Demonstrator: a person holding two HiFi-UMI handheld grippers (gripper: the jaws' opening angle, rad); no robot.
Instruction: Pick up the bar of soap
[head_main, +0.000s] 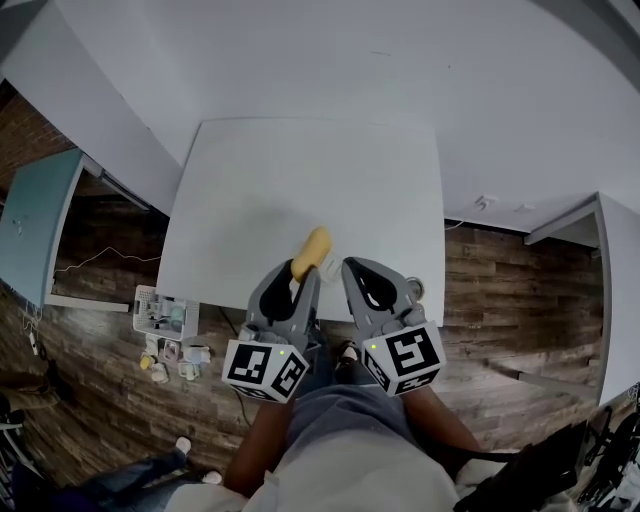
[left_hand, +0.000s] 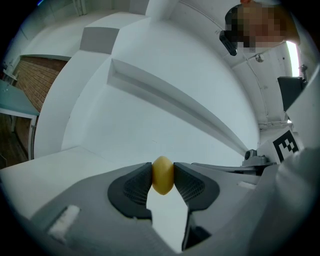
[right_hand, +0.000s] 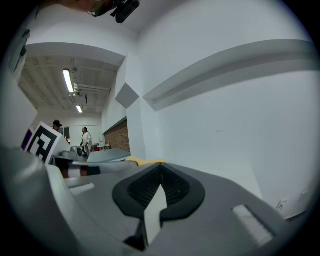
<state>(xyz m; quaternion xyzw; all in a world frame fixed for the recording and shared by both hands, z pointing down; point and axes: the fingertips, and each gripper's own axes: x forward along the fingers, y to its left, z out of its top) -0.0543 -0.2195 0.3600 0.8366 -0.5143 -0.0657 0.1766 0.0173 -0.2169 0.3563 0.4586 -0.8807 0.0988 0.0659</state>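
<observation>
- Between the ribbed black pads (left_hand: 137, 186) of the left hand-held gripper (left_hand: 162, 182) sits the bar of soap (left_hand: 162, 175), a smooth, rounded yellow piece seen end-on as an upright oval; both pads press on its sides, so the jaws stand fairly wide and clamped on it.
- From the head view the bar of soap (head_main: 312, 250) shows as a longish yellow lump with rounded ends, sticking out past the tips of the left hand-held gripper (head_main: 303, 272) and lying over the near part of the surface.
- Just beside it, the right hand-held gripper (head_main: 352, 268) points the same way; in its own view the right hand-held gripper (right_hand: 160, 181) has its pads closed against each other with nothing between them, and a strip of the yellow soap (right_hand: 145, 161) peeks past the other gripper at the left.
- Each gripper carries a cube with black-and-white square markers, left (head_main: 265, 368) and right (head_main: 405, 360).
- The surface (head_main: 300, 170) is a plain white table pushed up to a white wall (head_main: 400, 60).
- Around it lies a dark wood-plank floor (head_main: 510, 290), with a white basket (head_main: 160, 308) and small items on the floor to the left, a pale teal table (head_main: 35, 220) further left, and another white desk (head_main: 618, 270) at the right.
- Far off in the right gripper view are a brick wall (right_hand: 117, 136) and ceiling strip lights (right_hand: 68, 80).
</observation>
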